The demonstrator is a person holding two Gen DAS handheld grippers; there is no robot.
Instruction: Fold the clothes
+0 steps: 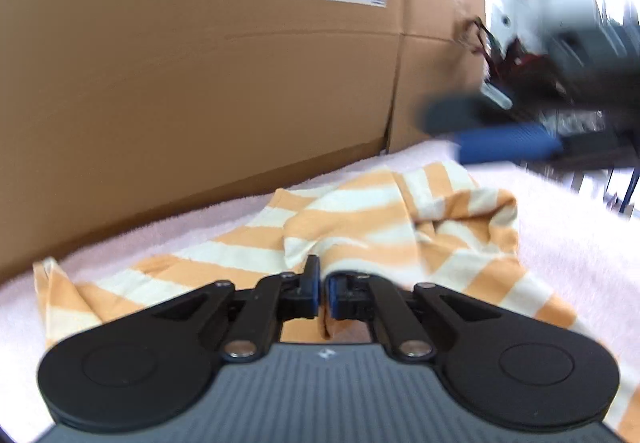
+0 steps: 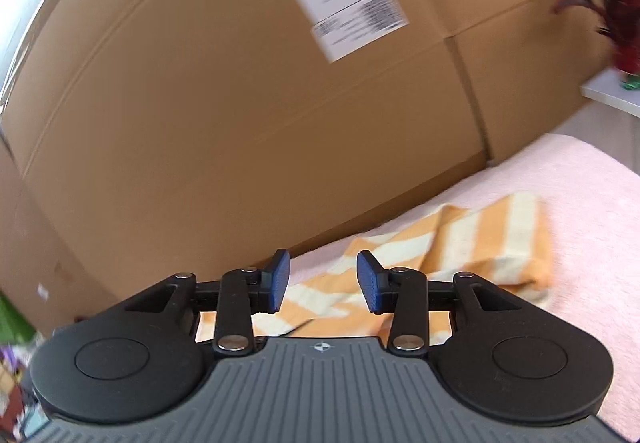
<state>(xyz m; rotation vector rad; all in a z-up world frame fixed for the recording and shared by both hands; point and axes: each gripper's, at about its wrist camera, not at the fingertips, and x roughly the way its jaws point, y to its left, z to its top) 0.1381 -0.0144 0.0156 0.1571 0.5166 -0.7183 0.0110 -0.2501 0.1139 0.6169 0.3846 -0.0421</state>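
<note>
An orange and cream striped garment (image 1: 360, 219) lies crumpled on a pink fuzzy cover (image 1: 580, 243). In the left wrist view my left gripper (image 1: 322, 281) sits low over its near edge. Its blue pads are pressed together, with a fold of the cloth pinched between them. In the right wrist view the same garment (image 2: 480, 243) spreads ahead and to the right, partly folded over itself. My right gripper (image 2: 322, 279) hovers above its near part with the blue pads apart and nothing between them.
A large cardboard box (image 1: 200, 63) with a white label stands right behind the cover (image 2: 580, 183) and walls off the far side. A blurred black and blue shape (image 1: 500, 139) hangs over the cover's far right. A white shelf (image 2: 612, 91) sits at right.
</note>
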